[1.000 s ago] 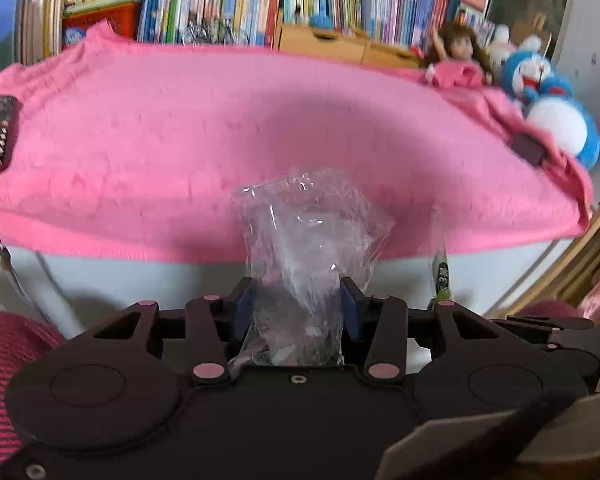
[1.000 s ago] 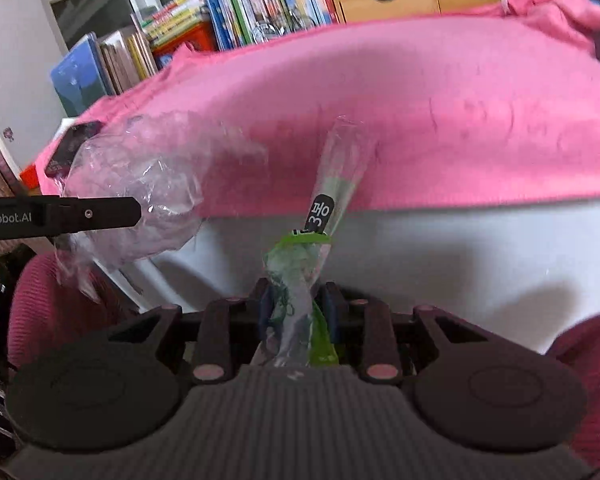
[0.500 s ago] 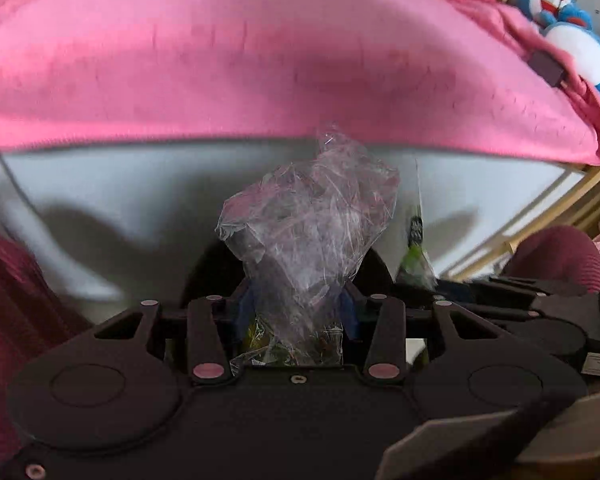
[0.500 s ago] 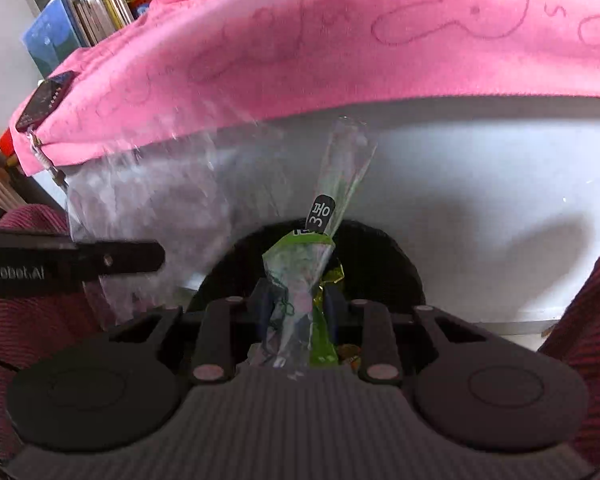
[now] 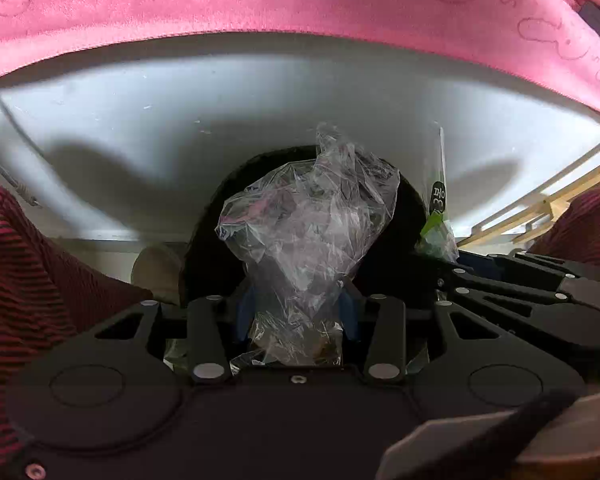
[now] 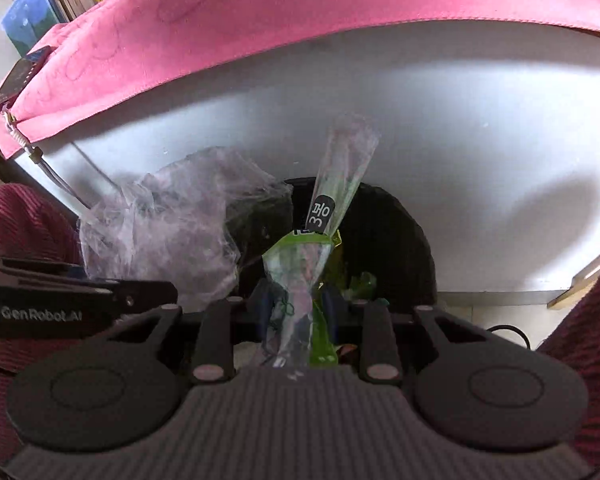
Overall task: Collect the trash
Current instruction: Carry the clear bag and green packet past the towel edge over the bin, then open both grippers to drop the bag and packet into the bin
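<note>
While my left gripper (image 5: 296, 308) clamps the crumpled clear bag (image 5: 308, 224), my right gripper (image 6: 298, 304) pinches the green wrapper (image 6: 300, 280), both above the black bin (image 6: 392, 236).

Two claws, left claw (image 5: 296, 308) and right claw (image 6: 298, 312). Two wrappers: one clear crumpled wrapper (image 5: 308, 224), one green-printed wrapper (image 6: 320, 240). One black bin (image 6: 392, 240) below one pink cloth (image 6: 300, 20).

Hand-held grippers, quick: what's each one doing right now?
Left hand-held gripper: closed on the crumpled clear plastic bag.
Right hand-held gripper: closed on the green-and-clear wrapper.
</note>
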`<state>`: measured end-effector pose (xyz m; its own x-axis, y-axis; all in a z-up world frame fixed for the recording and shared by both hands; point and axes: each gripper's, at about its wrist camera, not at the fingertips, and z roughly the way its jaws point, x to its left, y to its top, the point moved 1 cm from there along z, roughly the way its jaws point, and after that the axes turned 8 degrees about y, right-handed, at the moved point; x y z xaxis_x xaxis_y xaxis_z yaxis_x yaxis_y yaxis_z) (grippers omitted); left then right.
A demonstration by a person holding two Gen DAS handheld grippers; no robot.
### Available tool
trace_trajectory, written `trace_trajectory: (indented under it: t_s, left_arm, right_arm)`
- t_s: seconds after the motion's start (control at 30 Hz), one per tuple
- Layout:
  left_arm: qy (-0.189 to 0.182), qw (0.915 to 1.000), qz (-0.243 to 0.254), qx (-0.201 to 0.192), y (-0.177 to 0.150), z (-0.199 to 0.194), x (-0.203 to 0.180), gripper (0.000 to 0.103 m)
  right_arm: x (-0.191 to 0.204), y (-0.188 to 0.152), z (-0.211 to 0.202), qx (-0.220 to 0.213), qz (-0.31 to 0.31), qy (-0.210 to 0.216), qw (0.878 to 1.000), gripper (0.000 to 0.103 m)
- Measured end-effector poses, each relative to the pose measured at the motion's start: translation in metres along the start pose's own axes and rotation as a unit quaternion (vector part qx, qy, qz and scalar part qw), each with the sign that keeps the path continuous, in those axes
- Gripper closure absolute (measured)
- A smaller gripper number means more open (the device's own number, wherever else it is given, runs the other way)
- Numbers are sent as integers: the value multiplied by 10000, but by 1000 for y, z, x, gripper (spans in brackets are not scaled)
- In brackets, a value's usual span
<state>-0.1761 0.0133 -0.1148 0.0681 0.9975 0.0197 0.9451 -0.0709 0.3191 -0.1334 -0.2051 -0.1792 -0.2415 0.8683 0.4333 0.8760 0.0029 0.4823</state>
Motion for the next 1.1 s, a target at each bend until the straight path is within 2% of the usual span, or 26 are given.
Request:
trace_trajectory:
  t_s: [0.33, 0.93, 1.03, 1.07, 1.1]
  left_arm:
    - [123, 9998, 22, 127, 4, 10, -8, 61]
    - [240, 9996, -42, 157, 3, 16, -9, 59]
    - [258, 9995, -46, 170, 3, 16, -9, 56]
    - [262, 9995, -55, 172, 3, 16, -9, 55]
    - [267, 9995, -62, 172, 3, 16, -9, 55]
  right_arm:
    - [-9, -2, 8, 198, 76, -67, 9998, 67]
    - [-10, -3, 8, 209, 71, -33, 9998, 66]
    - [-10, -3, 8, 210, 80, -35, 9997, 66]
    - [-10, -3, 8, 210, 80, -34, 9997, 63]
    - [-10, -3, 8, 202, 84, -33, 9998, 57]
